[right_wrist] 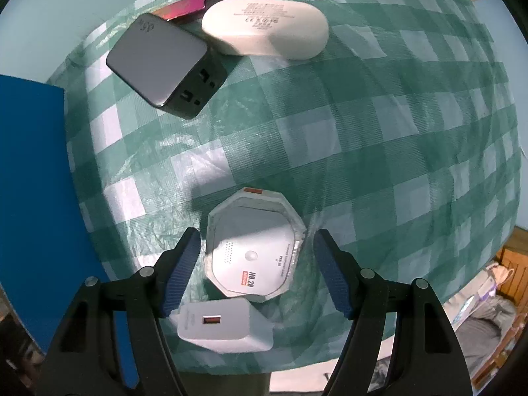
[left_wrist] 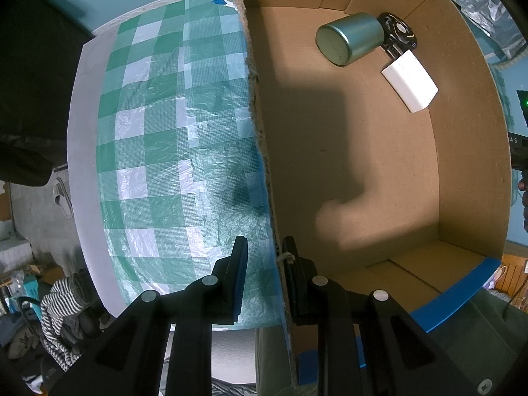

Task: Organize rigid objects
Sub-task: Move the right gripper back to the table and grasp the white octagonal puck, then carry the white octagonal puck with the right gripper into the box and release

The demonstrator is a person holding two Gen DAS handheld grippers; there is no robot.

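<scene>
My left gripper (left_wrist: 264, 247) is shut on the left wall (left_wrist: 264, 165) of an open cardboard box, one finger outside and one inside. In the box lie a green metal tin (left_wrist: 348, 38), a black disc-shaped part (left_wrist: 397, 31) and a white block (left_wrist: 411, 81), all at the far end. My right gripper (right_wrist: 255, 244) is open with its fingers on either side of a white octagonal device (right_wrist: 252, 247) on the checked cloth. A white USB charger (right_wrist: 227, 325) lies just below it. A black charger (right_wrist: 165, 66), a white oval case (right_wrist: 267, 28) and a magenta flat piece (right_wrist: 191, 8) lie farther off.
The green and white checked cloth (left_wrist: 171, 132) covers the table beside the box. The box has blue tape on its edges (left_wrist: 458, 290), and a blue surface (right_wrist: 33, 181) stands at the left in the right wrist view. Clothes and clutter lie on the floor beyond the table edge (left_wrist: 59, 313).
</scene>
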